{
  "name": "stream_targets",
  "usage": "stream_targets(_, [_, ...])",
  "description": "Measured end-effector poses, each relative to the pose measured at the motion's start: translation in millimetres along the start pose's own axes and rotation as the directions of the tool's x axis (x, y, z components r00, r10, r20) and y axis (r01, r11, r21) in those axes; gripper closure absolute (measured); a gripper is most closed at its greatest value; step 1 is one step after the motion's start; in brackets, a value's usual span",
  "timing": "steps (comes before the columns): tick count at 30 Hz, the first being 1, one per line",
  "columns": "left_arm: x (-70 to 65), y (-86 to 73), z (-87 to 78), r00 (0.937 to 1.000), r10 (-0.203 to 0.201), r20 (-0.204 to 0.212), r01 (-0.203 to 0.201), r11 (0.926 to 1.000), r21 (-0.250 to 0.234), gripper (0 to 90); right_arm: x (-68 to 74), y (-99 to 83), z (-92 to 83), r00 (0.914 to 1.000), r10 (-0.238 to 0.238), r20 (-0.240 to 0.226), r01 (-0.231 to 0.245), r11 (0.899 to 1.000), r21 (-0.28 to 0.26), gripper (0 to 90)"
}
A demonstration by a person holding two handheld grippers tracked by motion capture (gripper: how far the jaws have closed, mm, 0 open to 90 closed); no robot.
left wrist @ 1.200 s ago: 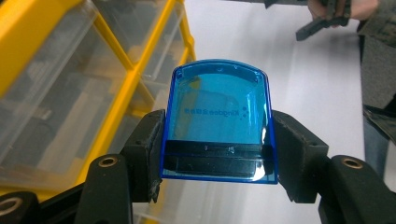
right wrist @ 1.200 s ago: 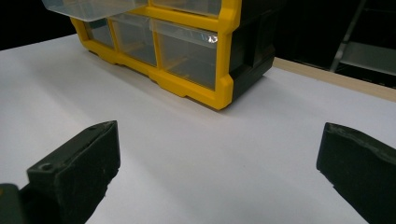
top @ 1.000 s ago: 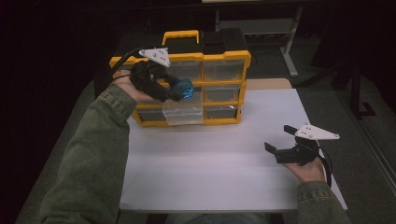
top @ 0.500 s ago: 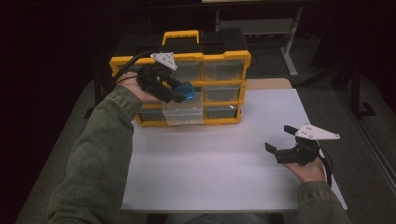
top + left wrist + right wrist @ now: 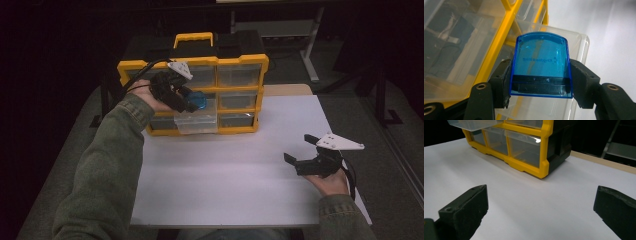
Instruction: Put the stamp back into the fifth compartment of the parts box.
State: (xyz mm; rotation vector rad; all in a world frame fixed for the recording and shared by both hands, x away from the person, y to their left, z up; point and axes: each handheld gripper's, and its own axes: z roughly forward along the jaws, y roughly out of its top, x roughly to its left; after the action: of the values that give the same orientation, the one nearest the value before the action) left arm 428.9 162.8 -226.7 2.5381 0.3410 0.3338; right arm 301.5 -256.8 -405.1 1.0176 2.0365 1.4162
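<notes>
left gripper: at 10 o'clock of the high view, up against the front of the drawer cabinet; jaws clamped on the two side edges of a blue case
blue case: translucent blue plastic, rounded top edge, dark band across its lower part, mirrored lettering showing through; held upright between the jaws, off the worktop; in the high view it sits in front of the cabinet's middle row, left column
open drawer: clear plastic, pulled out of the bottom row, left column; directly below the blue case; in the left gripper view its clear rim shows behind and under the case
drawer cabinet: yellow frame, black body, yellow carry handle on top, clear drawers in rows; stands at 12 o'clock on the worktop; in the right gripper view its lower corner sits at 12 o'clock
right gripper: at 4 o'clock of the high view, low over the worktop, well apart from the cabinet; jaws spread wide, nothing between them, bare white surface in the gap
worktop: white sheet, bare between cabinet and right gripper
left sleeve: olive green, runs in from 7 o'clock
</notes>
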Motion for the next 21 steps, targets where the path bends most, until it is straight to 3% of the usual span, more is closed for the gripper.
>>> stream_targets(5, [-0.3,-0.6,3.5,0.9996,-0.017,0.021,0.017,0.9998,0.013,39.2,0.3,0.1,0.1,1.0,-0.001,-0.001,0.001,1.0,0.0,0.0])
stream_targets(8, [-2.0,-1.2,2.9,0.9978,-0.016,0.065,0.016,0.9999,0.002,31.7,-0.1,0.0,-0.2,1.0,0.001,0.0,-0.001,1.0,0.0,0.0])
stream_targets(11, [-5.4,-1.8,1.2,0.9989,0.004,0.047,-0.004,1.0,0.003,17.3,0.1,0.0,-0.3,1.0,0.0,0.002,0.0,1.0,0.0,0.0])
stream_targets(15, [-6.9,-2.7,-0.8,0.9988,0.006,0.048,-0.006,1.0,0.003,8.1,0.2,0.1,-0.8,1.0,0.003,0.006,-0.003,1.0,-0.004,0.0])
stream_targets(17, [-8.5,-3.6,-3.8,0.9999,0.002,0.015,-0.002,1.0,-0.006,0.4,0.4,0.1,-0.9,1.0,0.004,0.005,-0.004,1.0,-0.004,0.0])
stream_targets(21, [-10.6,-5.9,-11.9,1.0,-0.001,0.005,0.001,0.9991,-0.043,0.0,0.6,0.3,-1.1,1.0,0.003,0.005,-0.003,1.0,-0.006,0.0])
